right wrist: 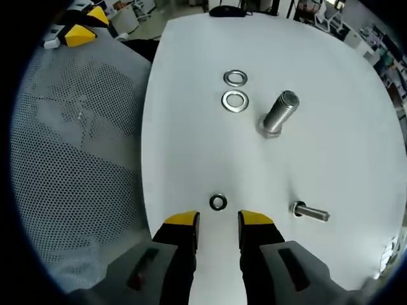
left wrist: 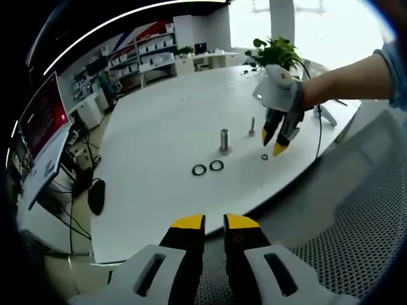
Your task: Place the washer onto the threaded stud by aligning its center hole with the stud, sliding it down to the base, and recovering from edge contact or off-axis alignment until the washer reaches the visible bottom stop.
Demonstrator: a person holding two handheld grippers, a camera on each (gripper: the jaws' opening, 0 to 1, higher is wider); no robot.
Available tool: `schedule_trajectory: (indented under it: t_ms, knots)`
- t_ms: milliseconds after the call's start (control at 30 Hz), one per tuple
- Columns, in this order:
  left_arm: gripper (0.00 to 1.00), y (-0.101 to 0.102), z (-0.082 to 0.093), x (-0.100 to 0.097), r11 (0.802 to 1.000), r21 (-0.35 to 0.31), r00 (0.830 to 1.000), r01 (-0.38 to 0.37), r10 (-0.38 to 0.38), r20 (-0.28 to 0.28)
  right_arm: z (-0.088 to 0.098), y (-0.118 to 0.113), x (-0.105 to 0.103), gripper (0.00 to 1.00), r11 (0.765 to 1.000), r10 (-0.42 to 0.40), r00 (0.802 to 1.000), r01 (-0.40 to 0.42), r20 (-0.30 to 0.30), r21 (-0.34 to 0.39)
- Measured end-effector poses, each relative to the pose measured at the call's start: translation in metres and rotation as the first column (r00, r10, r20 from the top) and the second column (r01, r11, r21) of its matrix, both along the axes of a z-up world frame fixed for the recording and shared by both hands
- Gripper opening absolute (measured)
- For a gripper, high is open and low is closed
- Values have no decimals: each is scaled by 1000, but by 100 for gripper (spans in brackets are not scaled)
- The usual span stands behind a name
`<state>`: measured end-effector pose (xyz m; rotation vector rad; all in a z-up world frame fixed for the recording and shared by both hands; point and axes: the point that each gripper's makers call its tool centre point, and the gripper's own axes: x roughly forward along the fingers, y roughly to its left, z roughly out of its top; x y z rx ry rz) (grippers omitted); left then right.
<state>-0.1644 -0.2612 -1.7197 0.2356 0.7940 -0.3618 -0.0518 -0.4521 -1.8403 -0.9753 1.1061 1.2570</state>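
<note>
On the white table [left wrist: 165, 121] stand a thick threaded stud [left wrist: 224, 140] [right wrist: 278, 113] and a thinner stud [left wrist: 252, 125] [right wrist: 310, 213]. Two large washers [left wrist: 200, 169] [left wrist: 217, 166] lie flat beside the thick stud, also seen as a pair [right wrist: 235, 78] [right wrist: 234, 101]. A small washer [left wrist: 264, 157] [right wrist: 218, 203] lies flat just ahead of my right gripper [right wrist: 218, 219] [left wrist: 275, 141], which hovers open over it, pointing down. My left gripper [left wrist: 214, 223] [right wrist: 79, 32] stays back off the table's near edge, its jaws a little apart and holding nothing.
A grey mesh chair back [left wrist: 356, 241] [right wrist: 76, 146] sits by the table's near edge. A monitor [left wrist: 41, 121] and cables are at the left, and a potted plant [left wrist: 276, 51] stands at the table's far end. A person's forearm [left wrist: 356, 76] carries the right gripper.
</note>
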Motion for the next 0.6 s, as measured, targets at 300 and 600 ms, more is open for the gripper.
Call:
schedule_trajectory:
  t_ms: [300,600]
  knots:
    - [9,0,0,0,1000,0,1000,-1,1,0,-8,6,-3,25,1000,26,1000,-25,12,-12]
    - [9,0,0,0,1000,-1,1000,0,0,-1,-15,5,-2,24,998,54,998,-53,35,-28]
